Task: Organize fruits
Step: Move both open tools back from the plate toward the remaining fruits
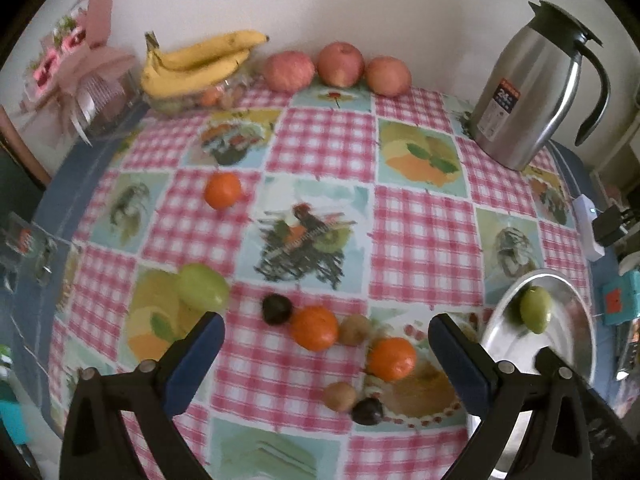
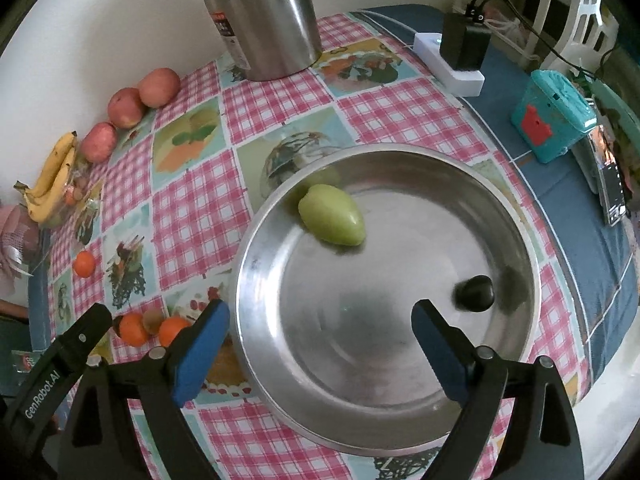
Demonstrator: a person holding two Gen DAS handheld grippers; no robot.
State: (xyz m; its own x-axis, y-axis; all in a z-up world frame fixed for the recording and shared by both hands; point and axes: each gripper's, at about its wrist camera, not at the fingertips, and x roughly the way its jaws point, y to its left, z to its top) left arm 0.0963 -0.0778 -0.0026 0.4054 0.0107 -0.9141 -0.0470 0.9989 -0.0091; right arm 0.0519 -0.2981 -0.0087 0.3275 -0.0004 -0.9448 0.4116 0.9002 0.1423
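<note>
My left gripper (image 1: 326,330) is open and empty above a cluster of fruit on the checked tablecloth: two oranges (image 1: 314,328), two kiwis (image 1: 354,330) and two dark plums (image 1: 276,309). A green mango (image 1: 202,287) lies to its left, and a third orange (image 1: 222,195) farther back. My right gripper (image 2: 320,320) is open and empty over a steel bowl (image 2: 516,240). The bowl holds a green mango (image 2: 332,220) and a dark plum (image 2: 474,293). The bowl also shows in the left wrist view (image 1: 576,344).
Bananas (image 1: 196,64) on a clear container and three apples (image 1: 340,64) line the back wall. A steel kettle (image 1: 528,92) stands back right. A white power strip (image 2: 448,64) and a teal box (image 2: 554,120) sit right of the bowl. A pink bouquet (image 1: 72,68) is back left.
</note>
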